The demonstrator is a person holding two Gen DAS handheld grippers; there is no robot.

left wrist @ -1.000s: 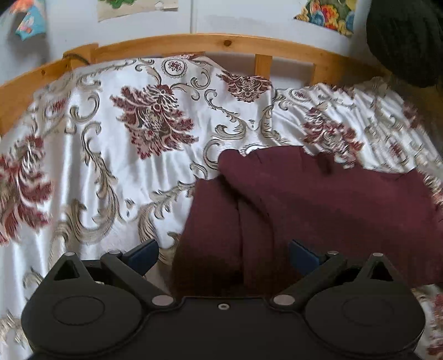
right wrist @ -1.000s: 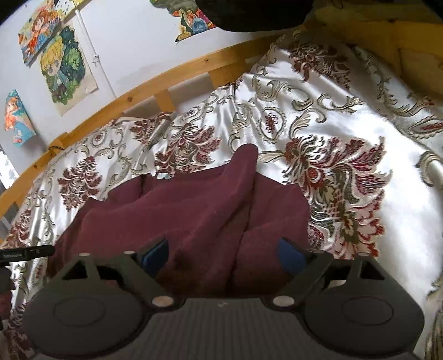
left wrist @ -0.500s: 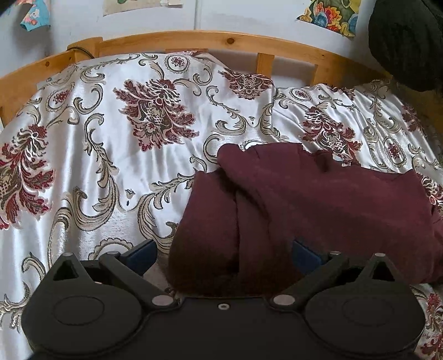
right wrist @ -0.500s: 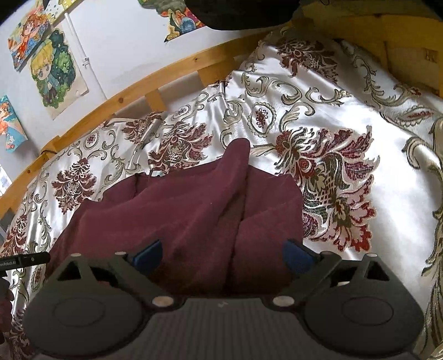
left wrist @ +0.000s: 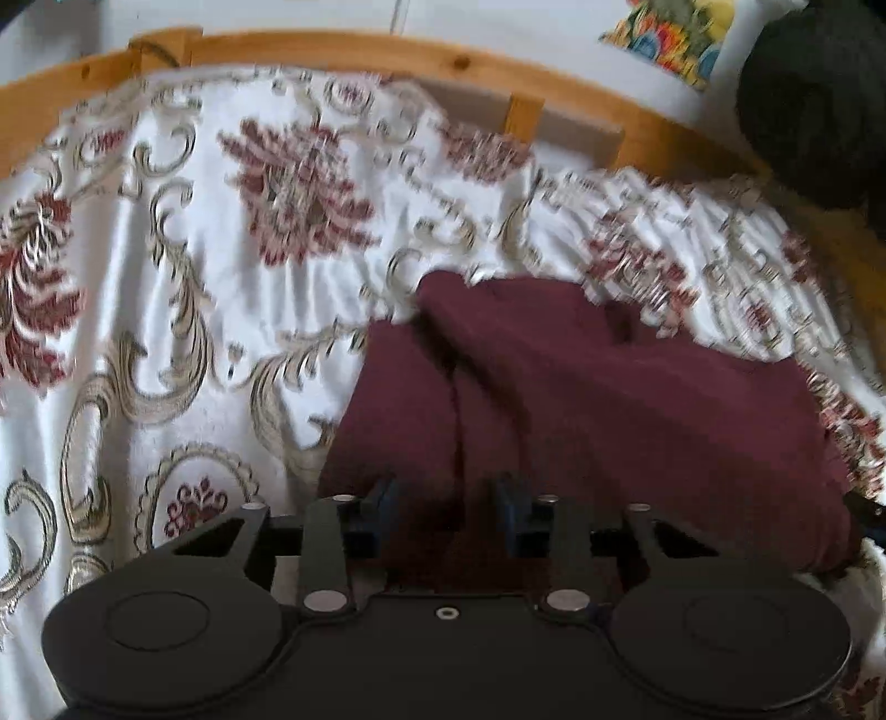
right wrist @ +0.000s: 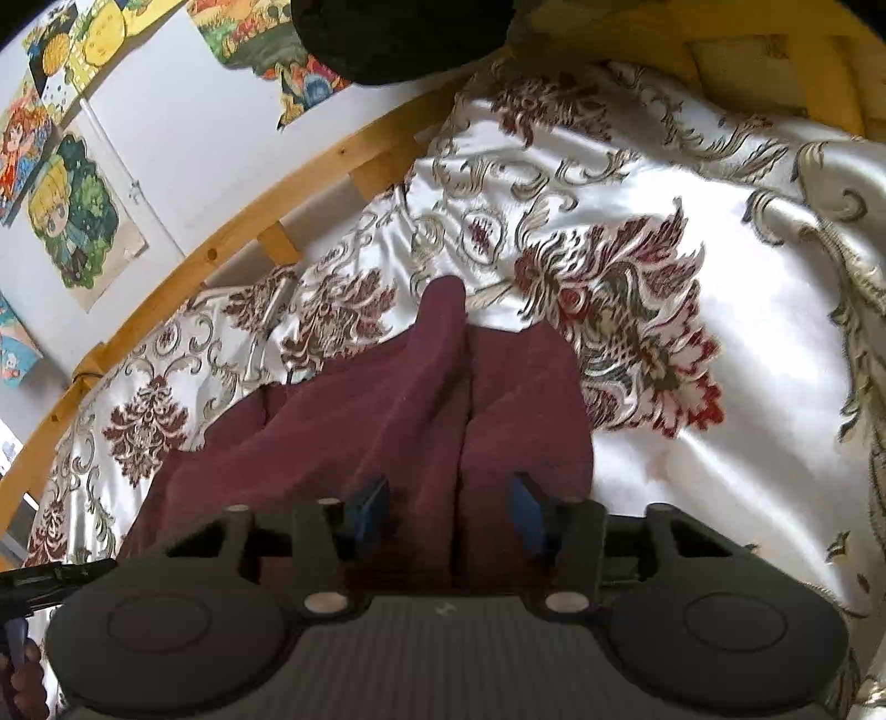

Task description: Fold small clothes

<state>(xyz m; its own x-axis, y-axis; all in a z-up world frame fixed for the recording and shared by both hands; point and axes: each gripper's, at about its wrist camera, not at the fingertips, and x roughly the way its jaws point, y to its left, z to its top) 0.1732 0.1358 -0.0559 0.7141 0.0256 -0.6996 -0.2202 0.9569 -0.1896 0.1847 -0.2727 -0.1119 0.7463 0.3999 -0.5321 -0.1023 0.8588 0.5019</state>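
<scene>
A pale wall hung with colourful cartoon pictures [right wrist: 72, 221] backs a wooden bed frame [left wrist: 354, 52], and the bed is covered with a shiny white bedspread [left wrist: 183, 310] patterned with dark red flowers and beige scrolls. On that bedspread lies a maroon garment [left wrist: 609, 399], bunched into long folds, with one narrow part reaching toward the headboard side. A dark, fuzzy shape [left wrist: 814, 99] fills the upper corner of both views; what it is cannot be told.

The left tongs [left wrist: 447, 512] sit over the near left edge of the garment, their blue pads on either side of a raised fold of the cloth. The jaws are closing, with the fabric between them; whether the pads already press it is hard to tell in the blurred view.

The right tongs [right wrist: 449, 507] sit at the garment's near right end [right wrist: 498, 399], straddling two thick folds. Their jaws are closing too, cloth bulging between the blue pads, which look close to the fabric on both sides.
</scene>
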